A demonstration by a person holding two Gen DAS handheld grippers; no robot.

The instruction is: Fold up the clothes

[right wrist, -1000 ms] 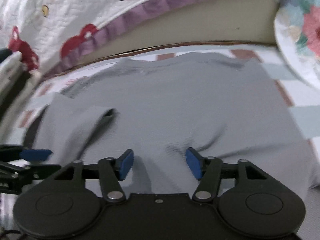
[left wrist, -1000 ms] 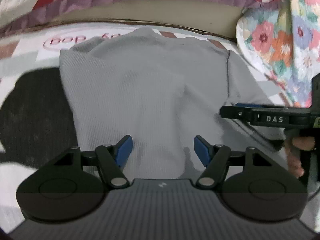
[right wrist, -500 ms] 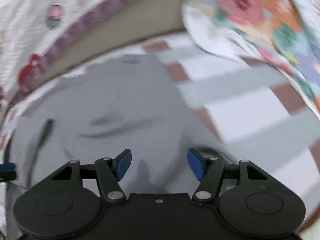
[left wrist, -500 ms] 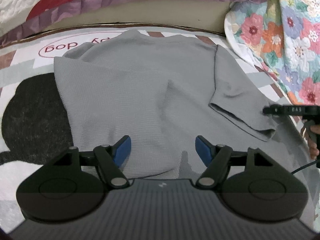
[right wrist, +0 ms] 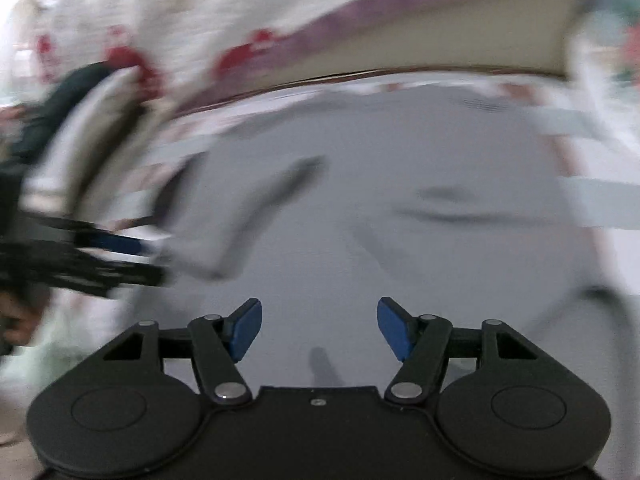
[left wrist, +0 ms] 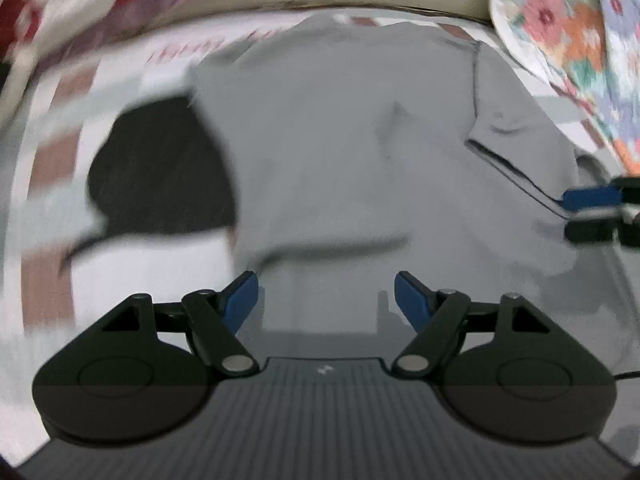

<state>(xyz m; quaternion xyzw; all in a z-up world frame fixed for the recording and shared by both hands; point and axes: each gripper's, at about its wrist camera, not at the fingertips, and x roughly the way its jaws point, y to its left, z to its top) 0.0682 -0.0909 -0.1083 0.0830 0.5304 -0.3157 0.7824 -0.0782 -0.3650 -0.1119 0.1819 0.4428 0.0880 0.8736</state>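
Left wrist view: grey shirt [left wrist: 340, 152] spread on the patterned bed [left wrist: 160, 268], beyond the open left gripper [left wrist: 326, 300]. Right gripper [right wrist: 319, 326] open over shirt, floral quilt [left wrist: 580, 40] bordering.

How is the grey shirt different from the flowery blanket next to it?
The plain grey knit shirt is one colour; the flowery quilted blanket has pink, orange and green blooms on white. The shirt lies spread out flat in the middle with a sleeve folded in; the blanket is bunched up at the right edge. Both are soft cloth on the same patterned bed cover.
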